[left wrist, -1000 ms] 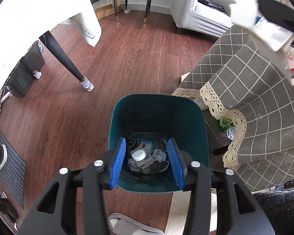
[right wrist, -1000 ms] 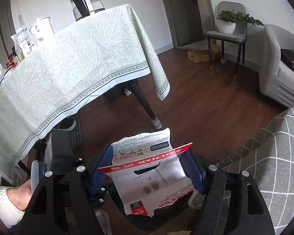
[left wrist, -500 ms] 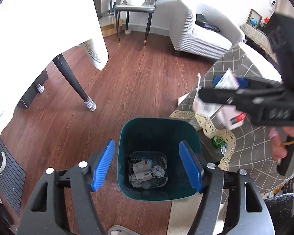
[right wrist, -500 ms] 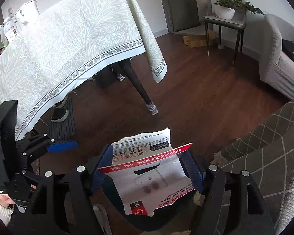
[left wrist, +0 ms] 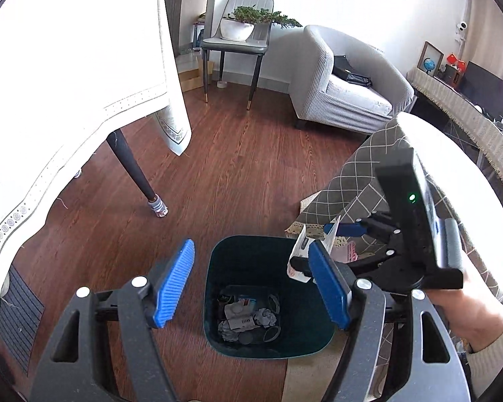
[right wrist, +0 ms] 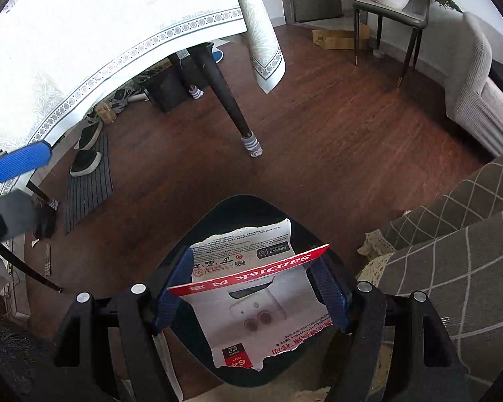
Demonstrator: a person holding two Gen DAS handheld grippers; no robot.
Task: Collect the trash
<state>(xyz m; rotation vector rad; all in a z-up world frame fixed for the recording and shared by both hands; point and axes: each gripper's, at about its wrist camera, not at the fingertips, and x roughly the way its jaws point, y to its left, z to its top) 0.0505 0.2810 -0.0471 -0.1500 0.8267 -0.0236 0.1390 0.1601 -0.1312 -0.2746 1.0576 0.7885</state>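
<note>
The left claw [left wrist: 251, 283] hangs above the dark teal trash bin [left wrist: 268, 301] with its blue pads spread wide and nothing between them; the bin's opening shows in the gap. Down in the bin lies a small heap of discarded bits [left wrist: 249, 315], white scraps and dark round pieces, too jumbled to name one by one. The right claw [right wrist: 251, 288] is clamped on a torn SanDisk card package [right wrist: 248, 298], its pads pressing the package's two side edges, so the white and red cardboard stands between them with the ragged top edge pointing away from the camera. In the right wrist view the package sits directly over the bin's mouth, the bin's dark rim showing around it. From the left wrist view the right claw comes in from the right side, held by a hand [left wrist: 466, 305] in a pale sleeve, and the package hangs at the bin's near right rim. The bin stands on the wooden floor [left wrist: 234, 167] just beside a counter draped in a grey checked cloth [left wrist: 362, 181] with a lace edge. Another counter under a pale patterned cloth [right wrist: 100, 43] stands across the floor.
</note>
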